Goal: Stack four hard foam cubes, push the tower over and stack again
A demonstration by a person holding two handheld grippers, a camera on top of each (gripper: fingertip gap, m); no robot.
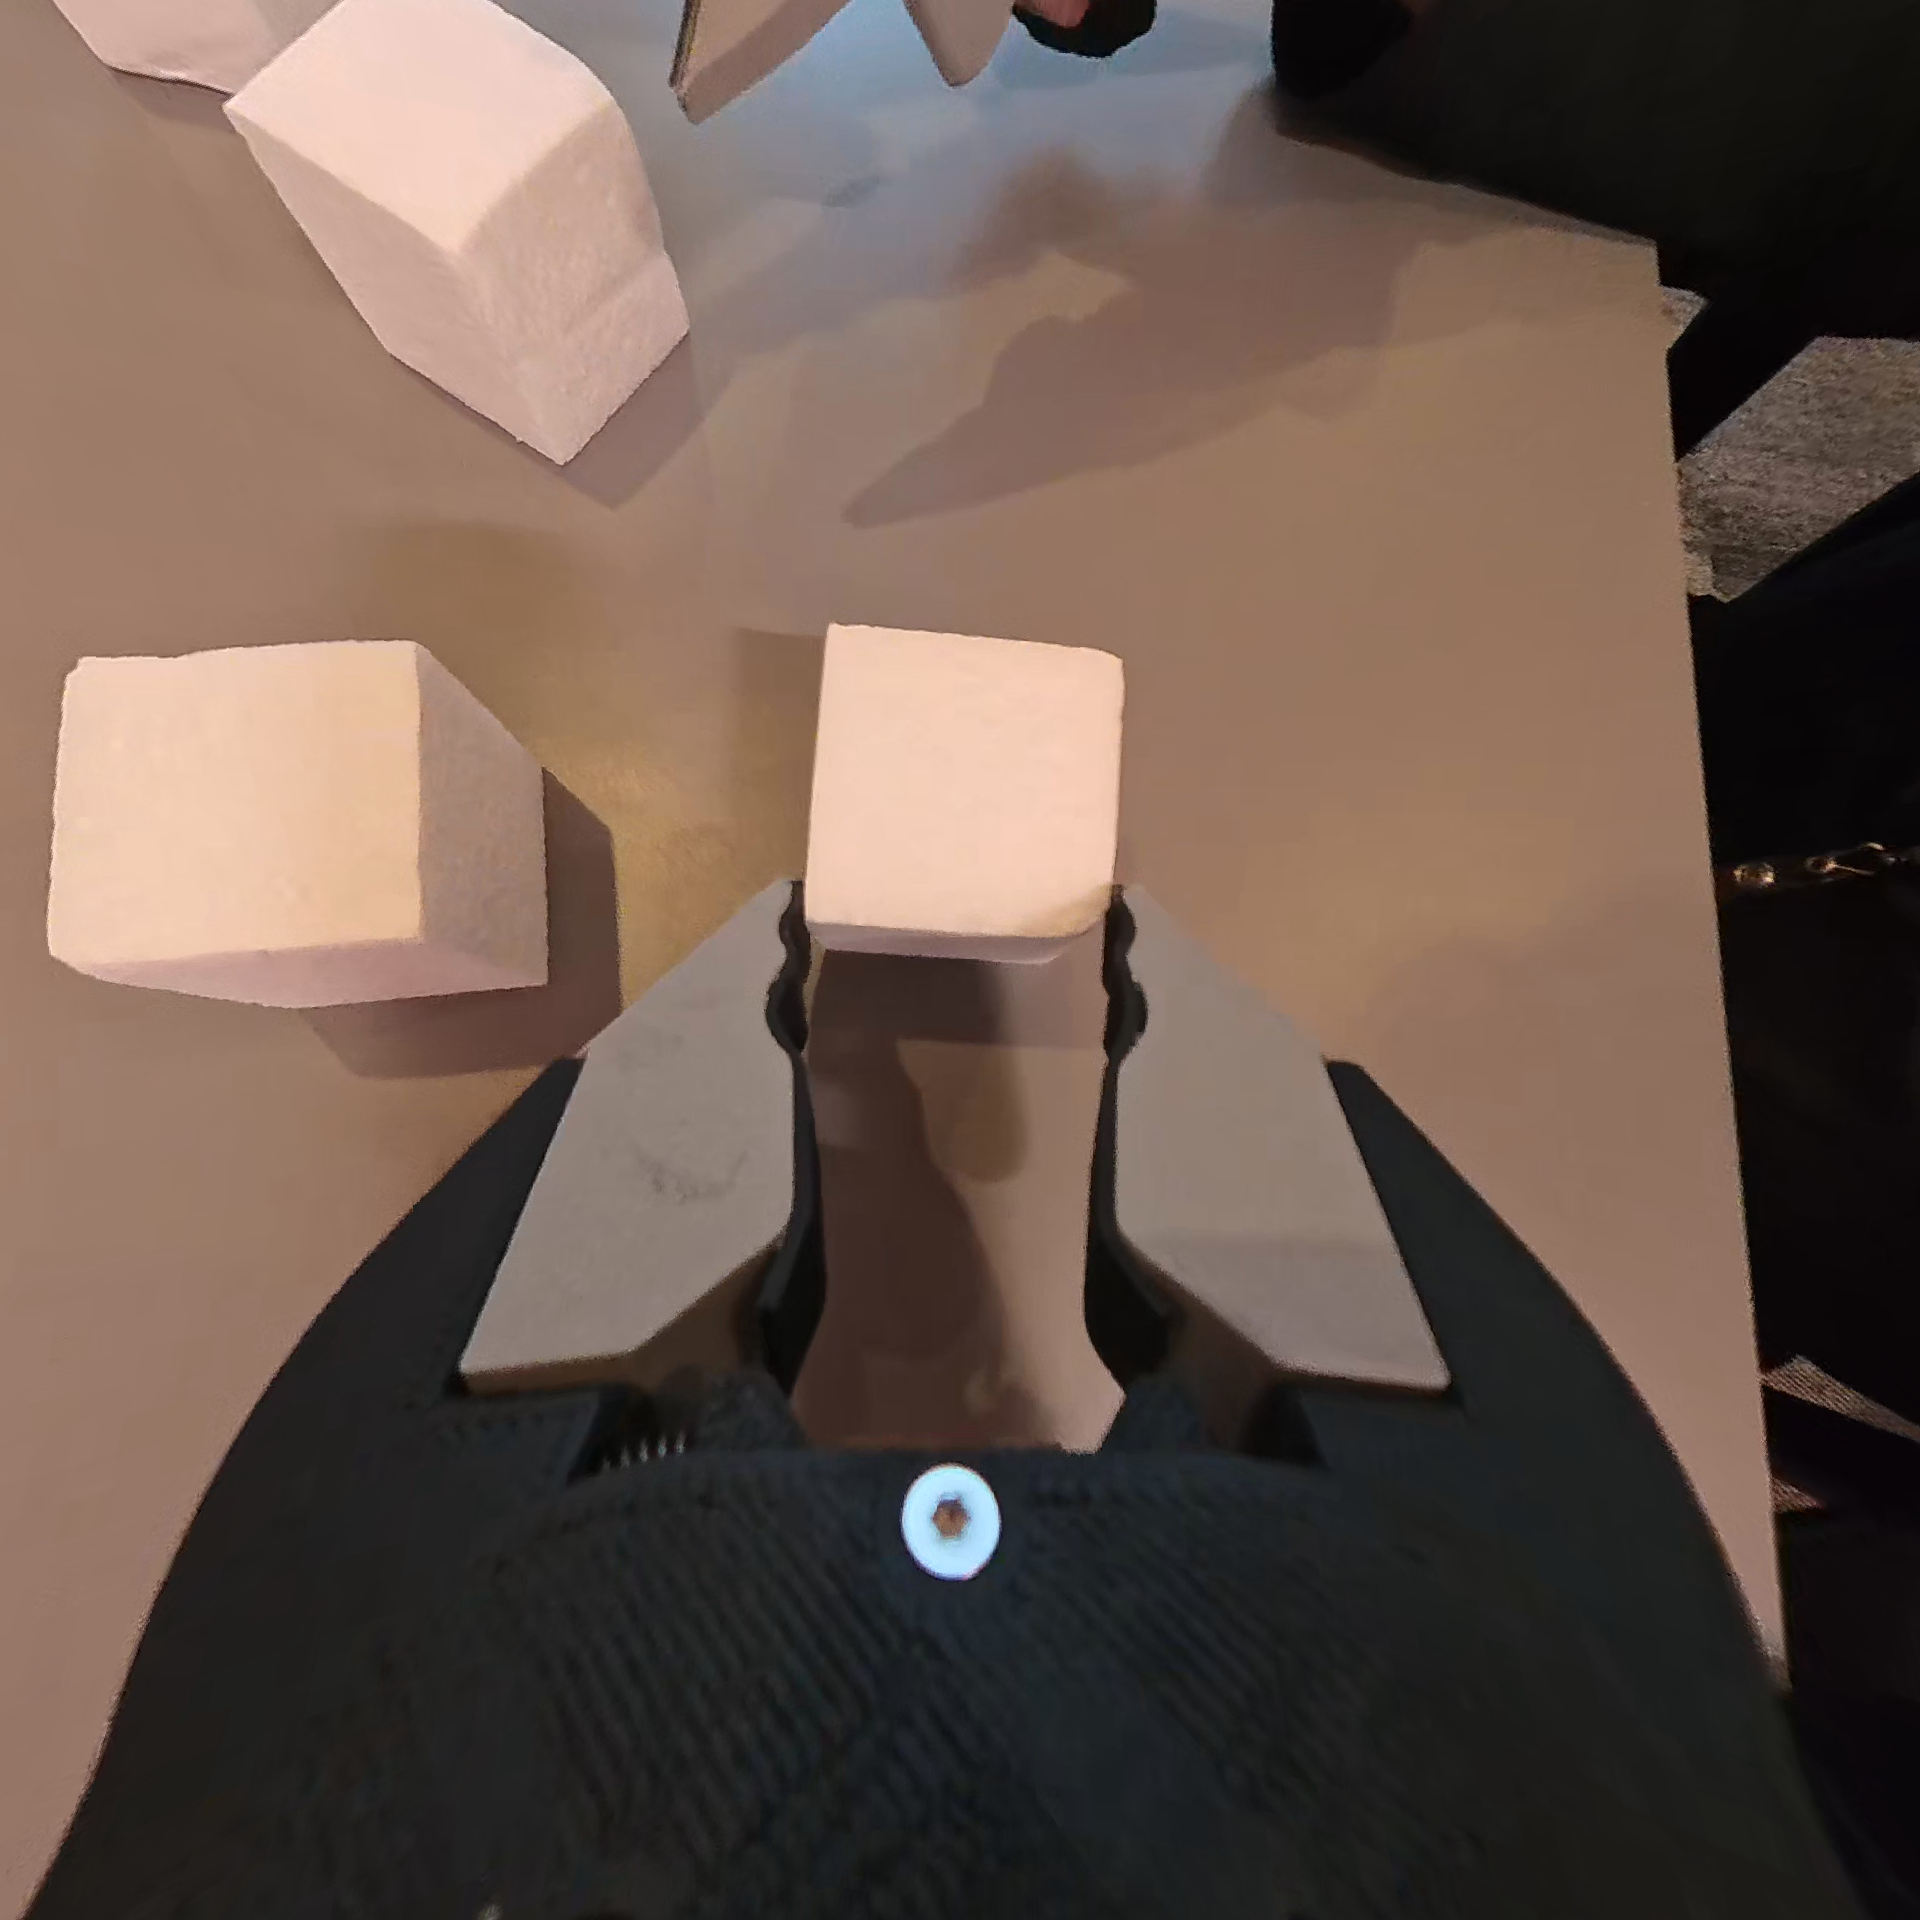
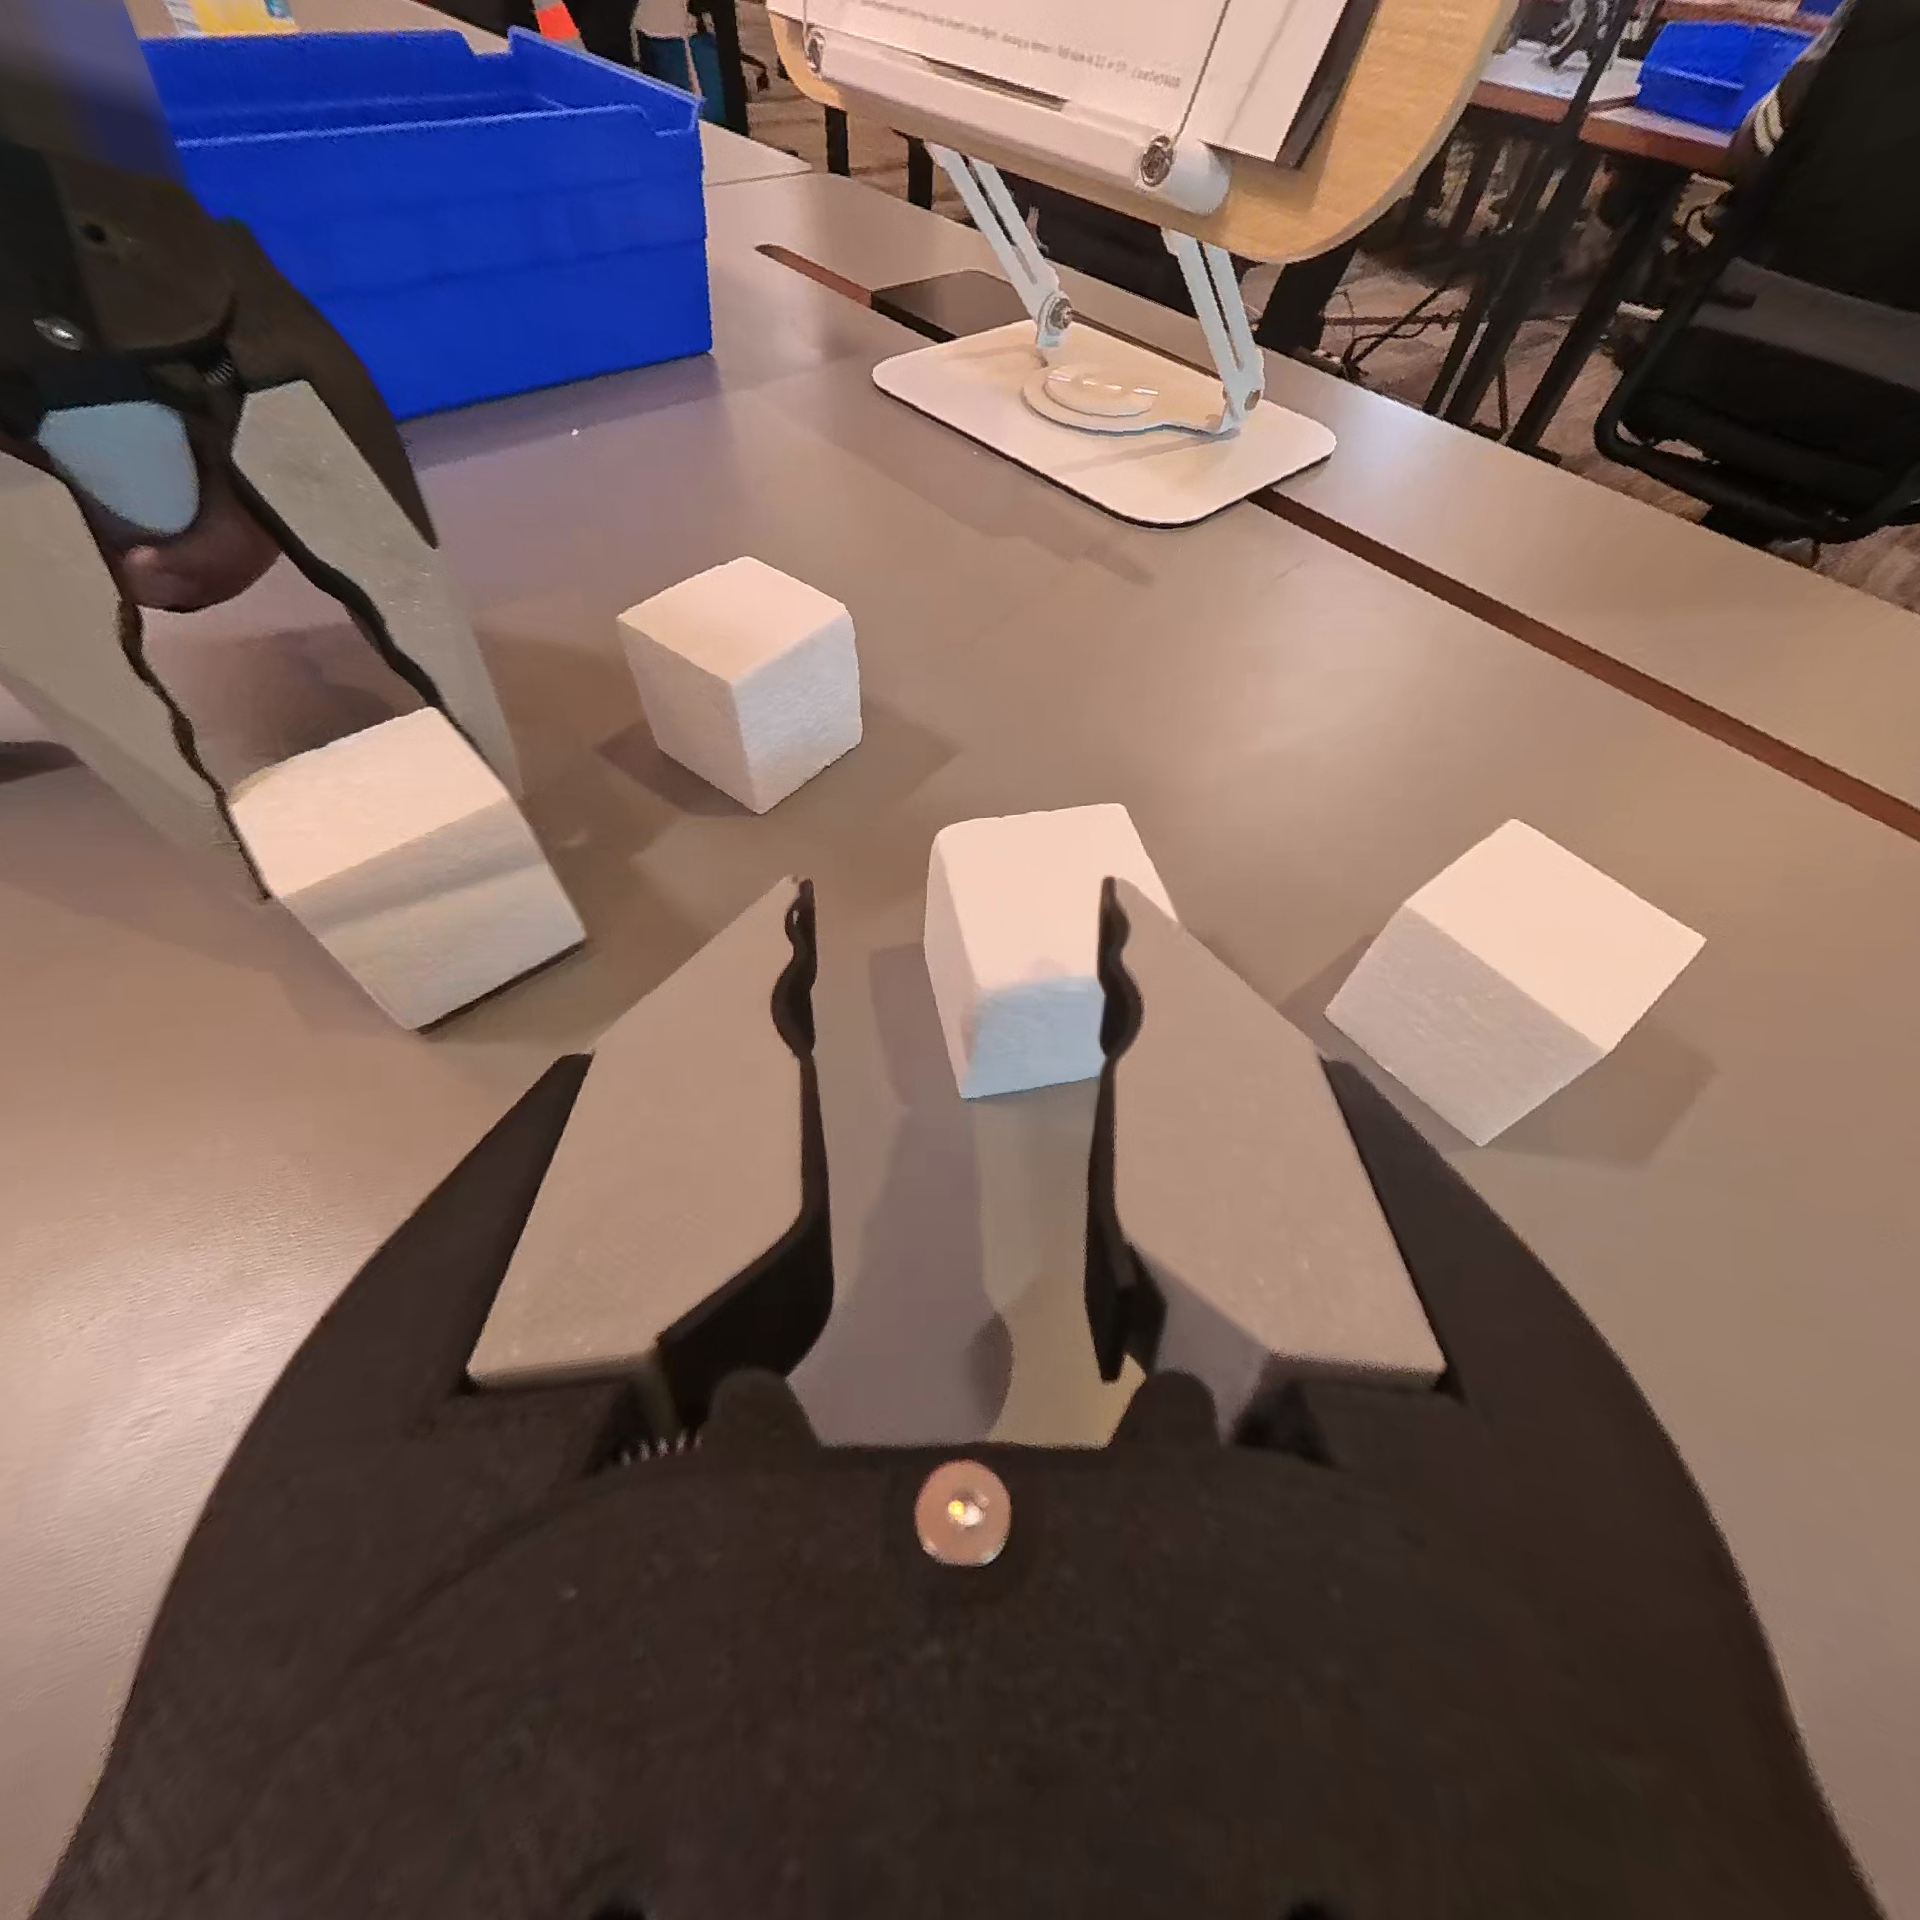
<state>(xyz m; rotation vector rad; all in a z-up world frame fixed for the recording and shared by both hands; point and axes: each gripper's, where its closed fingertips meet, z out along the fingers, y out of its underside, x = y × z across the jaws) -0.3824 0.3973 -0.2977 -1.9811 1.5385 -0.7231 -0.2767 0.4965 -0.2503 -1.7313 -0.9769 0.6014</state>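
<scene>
Under the left wrist camera: left gripper (image 1: 956,914) has its fingers spread, tips flanking the near bottom edge of one foam cube (image 1: 961,779). Can't tell whether the pads touch it; reads as not yet clamped. To do this well: push further in so the pads sit mid-face rather than on the corner edge, keep square to the faces, then squeeze. A second cube (image 1: 249,821) sits well to the left, a third (image 1: 457,218) beyond it, and a fourth (image 1: 156,36) is cut off at the top corner. The table (image 1: 1351,727) edge runs close on the right, so carry the cube left, towards the others; bare surface between cubes gives room.

From the right wrist camera: right gripper (image 2: 956,935) hangs wide open and empty, its right finger overlapping a tilted-looking cube (image 2: 1013,956); contact unclear. Another cube (image 2: 1507,977) lies right, one (image 2: 743,691) further back. The left one (image 2: 405,862) sits between the other gripper's fingers. Blue bin (image 2: 468,208) and white stand (image 2: 1101,416) are far back, clear of the work. All four cubes are single, nothing stacked.
</scene>
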